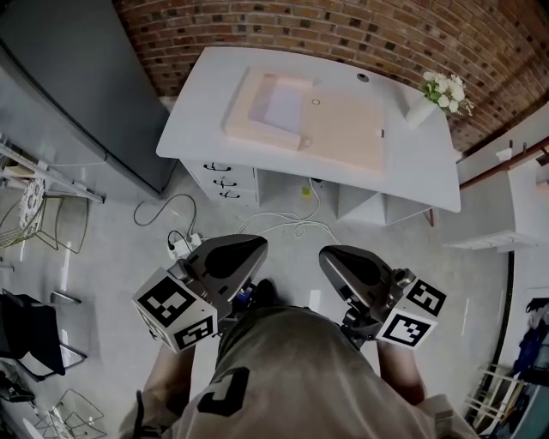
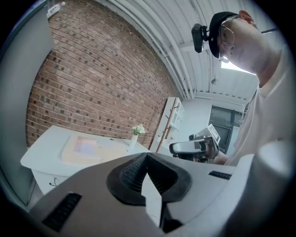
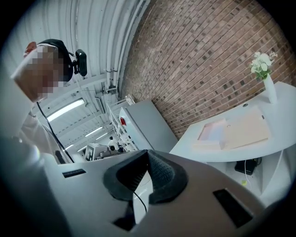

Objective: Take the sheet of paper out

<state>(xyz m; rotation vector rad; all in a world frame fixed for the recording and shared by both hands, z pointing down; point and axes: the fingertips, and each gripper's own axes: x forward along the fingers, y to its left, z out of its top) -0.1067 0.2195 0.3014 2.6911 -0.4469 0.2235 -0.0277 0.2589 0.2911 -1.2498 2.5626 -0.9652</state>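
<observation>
- Head view: a white worktop (image 1: 412, 163) stands against a brick wall (image 1: 257, 26). On it lies a flat peach folder (image 1: 347, 129), and the sheet of paper (image 1: 281, 105) rests pale in the folder's raised left part. A vase of white flowers (image 1: 437, 94) stands at the worktop's right end. The left tongs (image 1: 233, 255) and the right tongs (image 1: 352, 261) sit low in the frame, close to the person's torso and well apart from the worktop, with cables (image 1: 283, 225) on the floor between.
- Left gripper view: the left tongs (image 2: 147, 159) are closed, their ribbed pads meeting at the tips with nothing between them. Beyond them the worktop (image 2: 39, 155) carries the folder (image 2: 111, 147), with the sheet of paper (image 2: 85, 146) in it and the vase of white flowers (image 2: 137, 132) behind. The right tongs (image 2: 194, 148) show just to the side.
- Right gripper view: the right tongs (image 3: 148, 157) are pressed together and empty. The sheet of paper (image 3: 213, 131) lies in the folder (image 3: 249, 126) on the worktop (image 3: 240, 150), well away, and a grey cabinet (image 3: 148, 122) stands by the wall.
</observation>
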